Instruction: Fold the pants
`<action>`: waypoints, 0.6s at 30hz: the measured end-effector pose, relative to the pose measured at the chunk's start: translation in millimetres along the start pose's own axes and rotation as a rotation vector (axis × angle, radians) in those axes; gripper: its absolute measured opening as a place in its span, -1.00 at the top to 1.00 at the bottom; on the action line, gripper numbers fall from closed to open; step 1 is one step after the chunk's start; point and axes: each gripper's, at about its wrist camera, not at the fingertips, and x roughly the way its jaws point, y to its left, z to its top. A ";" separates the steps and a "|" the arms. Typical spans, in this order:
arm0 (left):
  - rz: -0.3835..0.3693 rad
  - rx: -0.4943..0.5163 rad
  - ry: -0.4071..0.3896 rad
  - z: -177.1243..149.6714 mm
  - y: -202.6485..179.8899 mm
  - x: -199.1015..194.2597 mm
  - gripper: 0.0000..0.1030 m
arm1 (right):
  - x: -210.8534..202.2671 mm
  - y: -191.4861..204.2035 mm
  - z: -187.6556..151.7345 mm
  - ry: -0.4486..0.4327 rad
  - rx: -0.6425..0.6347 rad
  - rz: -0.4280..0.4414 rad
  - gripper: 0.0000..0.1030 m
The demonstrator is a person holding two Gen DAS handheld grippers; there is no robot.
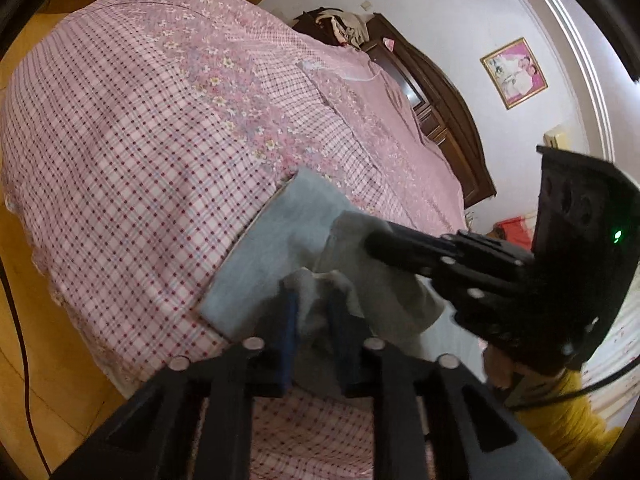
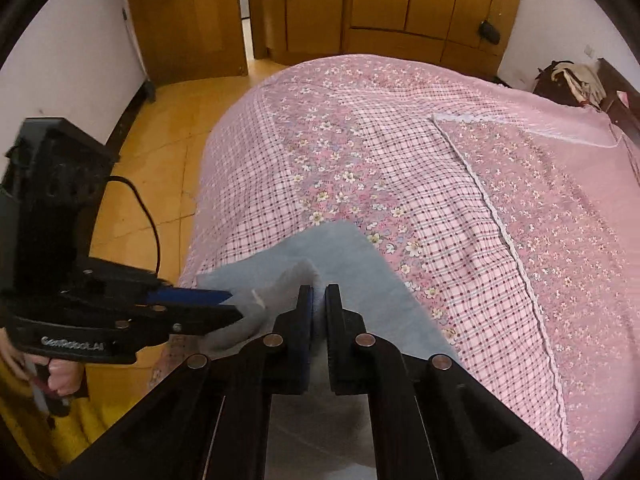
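Light blue-grey pants lie on the near edge of the pink checked bed, partly lifted. My left gripper is shut on a bunched edge of the pants. My right gripper comes in from the right, its fingers buried in the same fabric. In the right wrist view my right gripper is shut on a raised fold of the pants, and my left gripper grips the cloth just to its left.
The bed with a floral band fills both views. Wooden wardrobes stand beyond it. A dark headboard with clothes piled on it stands by the wall. Yellow floor lies left of the bed.
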 end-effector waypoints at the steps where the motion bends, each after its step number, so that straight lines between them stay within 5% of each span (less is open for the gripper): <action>1: 0.003 0.006 -0.009 -0.5 -1.1 -2.3 0.77 | -1.4 -4.1 1.6 -0.020 0.006 -0.013 0.86; 8: 0.095 0.065 -0.162 3.5 -11.9 -36.3 0.89 | -14.6 -18.8 23.3 -0.162 0.037 -0.089 0.87; 18: 0.207 0.061 -0.151 -0.5 -0.8 -26.7 0.90 | 60.2 -27.1 12.0 -0.067 0.029 -0.058 0.87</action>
